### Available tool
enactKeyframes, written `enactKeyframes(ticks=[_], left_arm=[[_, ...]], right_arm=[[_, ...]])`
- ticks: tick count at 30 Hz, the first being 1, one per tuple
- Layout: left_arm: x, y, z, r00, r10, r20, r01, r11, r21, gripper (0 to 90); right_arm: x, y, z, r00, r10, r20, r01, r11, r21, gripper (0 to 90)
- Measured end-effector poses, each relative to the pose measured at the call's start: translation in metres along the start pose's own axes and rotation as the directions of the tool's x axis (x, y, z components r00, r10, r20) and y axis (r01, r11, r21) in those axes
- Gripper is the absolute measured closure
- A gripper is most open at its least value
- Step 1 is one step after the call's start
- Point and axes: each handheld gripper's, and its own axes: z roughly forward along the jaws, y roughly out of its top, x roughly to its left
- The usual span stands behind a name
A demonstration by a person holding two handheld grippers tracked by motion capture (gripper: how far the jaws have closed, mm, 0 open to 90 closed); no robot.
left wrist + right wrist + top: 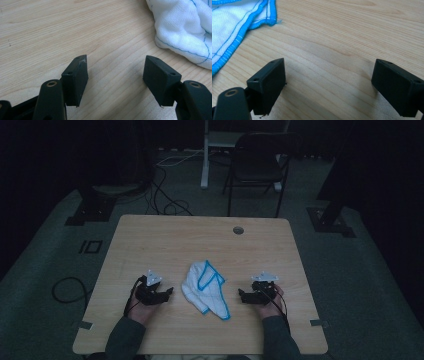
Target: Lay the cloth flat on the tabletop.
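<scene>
High view: unlabelled white cloth (206, 287)

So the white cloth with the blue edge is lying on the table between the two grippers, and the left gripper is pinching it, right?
Not quite. The white cloth does lie on the table between the two grippers, but the left gripper is not pinching it. The left gripper view shows its jaws open over bare wood, with the cloth off to one side.

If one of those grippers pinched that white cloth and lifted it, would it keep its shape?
Probably not. The cloth lies crumpled in soft folds, so it would likely droop and unfold. It looks thin, hence probably light. Its blue stitched edge seems a firmer spot to pinch.
</scene>
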Motion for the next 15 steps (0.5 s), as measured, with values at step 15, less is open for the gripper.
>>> enactKeyframes(ticks=[15], left_arm=[[0.0008, -0.0006, -0.0028, 0.9995, -0.023, -0.022, 0.023, 0.9997, 0.001, 51.3]], right_arm=[[-0.0004, -0.0002, -0.0004, 0.9999, -0.007, -0.008, 0.007, 1.0, -0.002, 13.6]])
